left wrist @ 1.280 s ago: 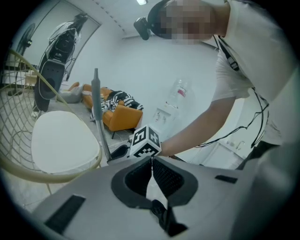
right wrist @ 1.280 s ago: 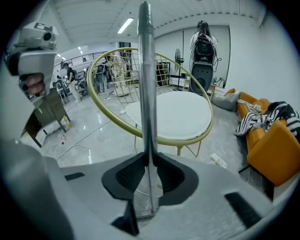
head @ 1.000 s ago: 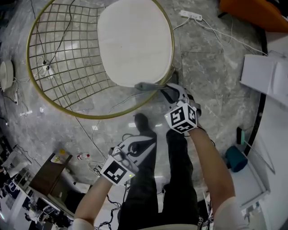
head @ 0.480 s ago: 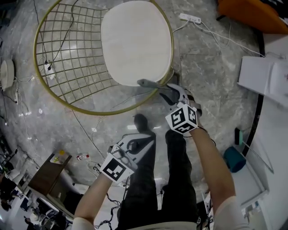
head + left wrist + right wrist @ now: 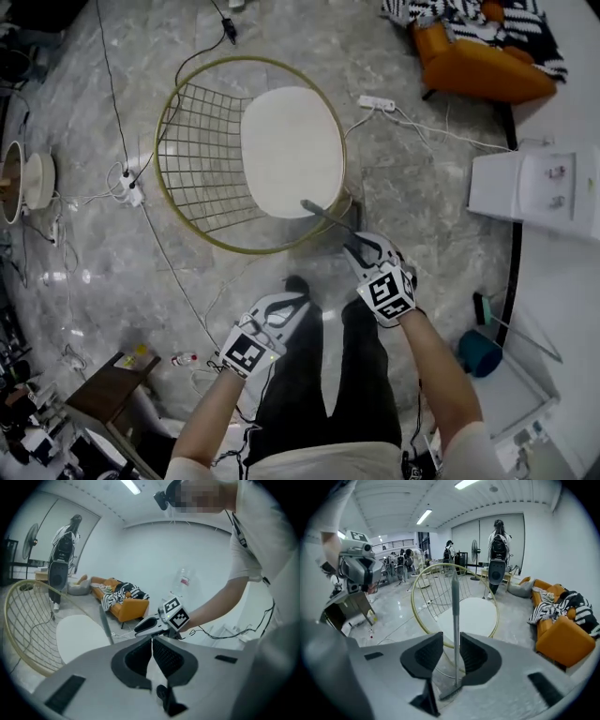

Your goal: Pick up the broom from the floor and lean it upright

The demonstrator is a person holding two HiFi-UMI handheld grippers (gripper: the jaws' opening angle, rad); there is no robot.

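Note:
The broom's grey handle [image 5: 323, 214] slants up over the edge of the round chair. In the right gripper view the handle [image 5: 455, 602] runs straight between the jaws, and the broom head [image 5: 446, 693] hangs below them. My right gripper [image 5: 354, 246] has just been closing and is shut on the handle. In the left gripper view the same handle [image 5: 105, 620] and the right gripper [image 5: 140, 627] are ahead of the left jaws. My left gripper [image 5: 298, 305] hangs lower left of the right one, above the person's legs. It is shut with nothing between its pads.
A gold wire chair [image 5: 187, 103] with a white cushion [image 5: 291, 150] stands just beyond the broom. A power strip [image 5: 377, 103] and cables lie on the marble floor. There is an orange sofa [image 5: 478, 56] far right, a white cabinet [image 5: 534, 183] right, and a teal bin [image 5: 478, 352].
Both grippers and the head camera have risen from the floor, so the chair looks smaller. The handle has stayed in the right gripper. The left gripper has stayed shut.

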